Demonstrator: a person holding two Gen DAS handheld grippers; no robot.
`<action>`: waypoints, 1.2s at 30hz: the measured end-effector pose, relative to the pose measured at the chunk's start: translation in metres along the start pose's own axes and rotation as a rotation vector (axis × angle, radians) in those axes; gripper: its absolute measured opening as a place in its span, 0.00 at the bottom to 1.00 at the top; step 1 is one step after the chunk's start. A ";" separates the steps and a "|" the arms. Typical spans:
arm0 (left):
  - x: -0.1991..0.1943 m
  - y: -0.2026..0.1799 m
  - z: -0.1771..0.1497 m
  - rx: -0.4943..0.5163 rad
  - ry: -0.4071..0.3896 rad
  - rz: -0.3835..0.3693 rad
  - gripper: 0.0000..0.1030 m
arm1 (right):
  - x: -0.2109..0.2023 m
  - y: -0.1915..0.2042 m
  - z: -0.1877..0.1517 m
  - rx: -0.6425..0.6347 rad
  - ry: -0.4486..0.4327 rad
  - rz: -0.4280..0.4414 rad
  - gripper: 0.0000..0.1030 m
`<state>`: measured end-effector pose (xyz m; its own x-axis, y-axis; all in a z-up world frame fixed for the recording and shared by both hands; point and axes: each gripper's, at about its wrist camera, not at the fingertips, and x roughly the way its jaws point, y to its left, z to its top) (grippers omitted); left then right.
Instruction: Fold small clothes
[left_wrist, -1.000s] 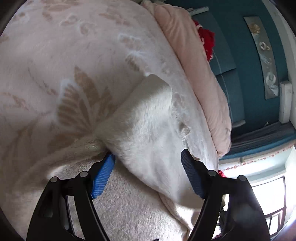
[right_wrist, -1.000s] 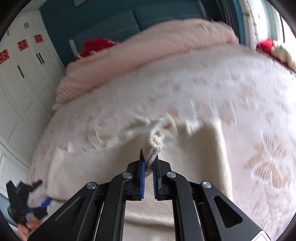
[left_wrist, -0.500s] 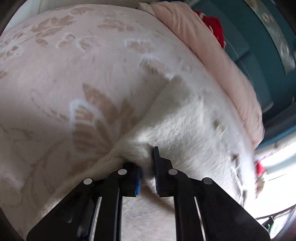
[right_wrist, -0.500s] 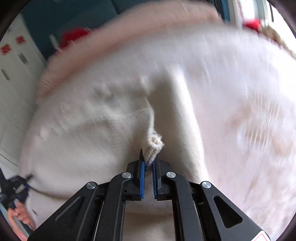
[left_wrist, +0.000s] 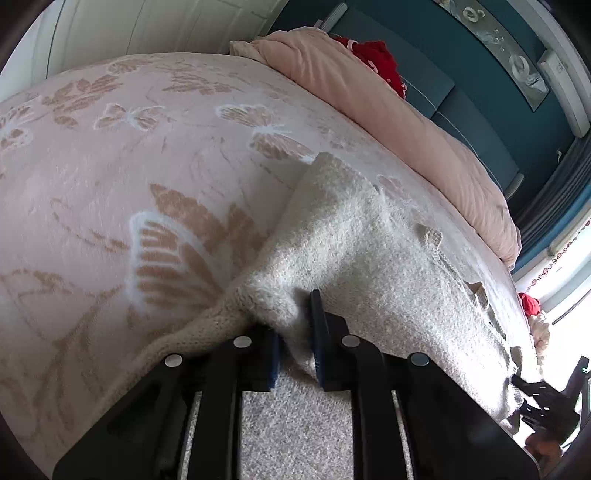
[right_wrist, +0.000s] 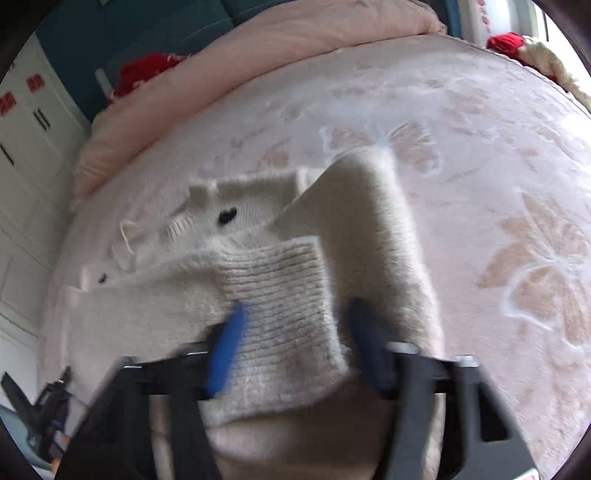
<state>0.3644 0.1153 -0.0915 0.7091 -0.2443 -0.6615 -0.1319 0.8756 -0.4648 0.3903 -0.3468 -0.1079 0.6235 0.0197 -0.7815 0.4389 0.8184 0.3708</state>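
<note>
Cream fuzzy knit sweater (left_wrist: 354, 236) lies mid-bed on pink butterfly-print blanket (left_wrist: 110, 177). L gripper (left_wrist: 295, 332) jaws pinched on sweater fold; R gripper (right_wrist: 295, 339) jaws wide apart, ribbed cuff (right_wrist: 280, 280) betw. them.

Left gripper (left_wrist: 295, 332) clamped; right gripper (right_wrist: 295, 347) apparently spread.

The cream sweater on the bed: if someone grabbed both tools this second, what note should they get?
Left gripper: shut on a pinch of the cream knit sweater at its edge.
Right gripper: open, with the ribbed cuff lying between its fingers.
The sweater lies on the butterfly-patterned blanket, one sleeve folded over the body.
Left: fold the other side in, then fold it in half, probably.
</note>
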 end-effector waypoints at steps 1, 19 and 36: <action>0.000 0.000 0.000 0.003 -0.001 0.001 0.14 | -0.002 0.007 0.002 -0.022 -0.014 0.005 0.09; 0.003 0.000 -0.003 0.029 -0.019 0.006 0.14 | -0.049 0.058 -0.010 -0.161 -0.178 0.058 0.08; -0.033 0.001 0.015 0.065 0.108 -0.019 0.38 | -0.121 0.010 -0.078 -0.185 -0.069 -0.024 0.32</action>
<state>0.3513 0.1306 -0.0613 0.6320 -0.3016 -0.7138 -0.0711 0.8947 -0.4409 0.2689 -0.2960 -0.0487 0.6603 -0.0353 -0.7501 0.3318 0.9098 0.2493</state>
